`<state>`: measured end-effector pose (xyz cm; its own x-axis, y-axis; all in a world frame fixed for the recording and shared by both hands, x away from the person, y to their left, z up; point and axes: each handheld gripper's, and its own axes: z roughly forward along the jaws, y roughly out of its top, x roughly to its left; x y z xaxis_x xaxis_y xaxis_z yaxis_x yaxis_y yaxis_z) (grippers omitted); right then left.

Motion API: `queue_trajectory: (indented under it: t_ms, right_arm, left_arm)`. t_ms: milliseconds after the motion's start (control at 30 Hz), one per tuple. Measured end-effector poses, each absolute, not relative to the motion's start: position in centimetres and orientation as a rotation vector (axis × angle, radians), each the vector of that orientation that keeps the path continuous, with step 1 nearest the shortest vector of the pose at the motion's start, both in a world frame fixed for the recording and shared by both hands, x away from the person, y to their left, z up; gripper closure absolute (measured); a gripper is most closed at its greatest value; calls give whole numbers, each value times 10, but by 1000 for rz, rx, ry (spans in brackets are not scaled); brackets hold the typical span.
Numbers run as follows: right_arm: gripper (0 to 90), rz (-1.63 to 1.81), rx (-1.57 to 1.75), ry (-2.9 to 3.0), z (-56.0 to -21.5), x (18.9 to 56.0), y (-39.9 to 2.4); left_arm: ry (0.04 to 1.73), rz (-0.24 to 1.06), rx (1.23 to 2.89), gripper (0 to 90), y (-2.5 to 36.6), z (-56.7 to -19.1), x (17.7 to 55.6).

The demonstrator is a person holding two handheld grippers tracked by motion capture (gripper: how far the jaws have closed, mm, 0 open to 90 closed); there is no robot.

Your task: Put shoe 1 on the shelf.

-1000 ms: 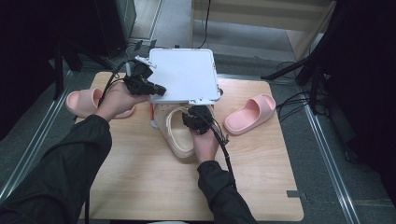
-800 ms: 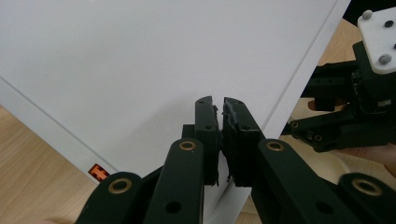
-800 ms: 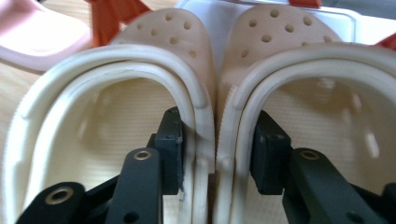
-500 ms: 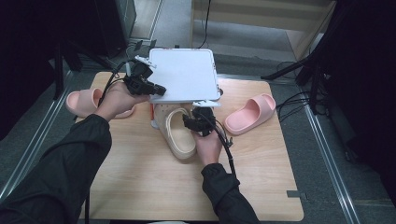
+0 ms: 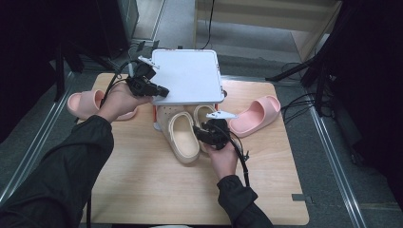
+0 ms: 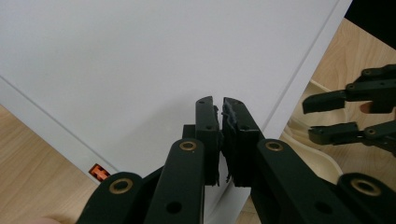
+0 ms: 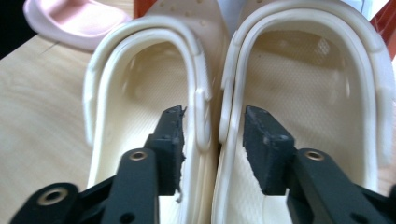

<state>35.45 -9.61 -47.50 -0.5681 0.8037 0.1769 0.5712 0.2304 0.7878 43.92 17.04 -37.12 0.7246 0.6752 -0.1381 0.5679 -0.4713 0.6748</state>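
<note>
A white box lid [image 5: 187, 76] [image 6: 140, 70] is held tilted up at the back of the table. My left gripper [image 5: 161, 91] [image 6: 219, 107] is shut on its front left edge. Two cream clogs [image 5: 183, 137] [image 7: 154, 102] lie side by side in front of the box, toes under the lid. My right gripper [image 5: 203, 130] [image 7: 212, 126] straddles their two inner walls, one jaw inside each clog. Its jaws have just been closing. A narrow gap still shows between the pads [image 7: 173, 140] and the walls. The left gripper view also has the right gripper [image 6: 350, 116] at its right edge.
A pink slipper [image 5: 83, 102] lies at the table's left edge and another pink slipper [image 5: 254, 114] to the right of the clogs. Red box sides [image 5: 154, 114] show beneath the lid. Bare wooden table [image 5: 142, 190] lies nearer the person.
My right hand has drawn back a little toward the person along the clogs. The left hand and the lid have kept still, and the clogs lie about where they were.
</note>
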Motion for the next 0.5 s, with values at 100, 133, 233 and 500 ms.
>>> queue_trajectory:
  t_ms: [100,133,233,500]
  right_arm:
    - [673,1255,1258,2254,-473,345,-102]
    - [702,1248,1240,2258,-472,339,-103]
    - [744,1241,1206,2290,-474,328,-103]
    - [868,1232,1148,2365,-486,295,-106]
  left_arm:
    - [940,187,2202,845,170,-371,439]
    - [943,188,2203,846,169,-371,439]
    - [944,191,2211,848,169,-370,440]
    - [952,189,2217,855,168,-369,441]
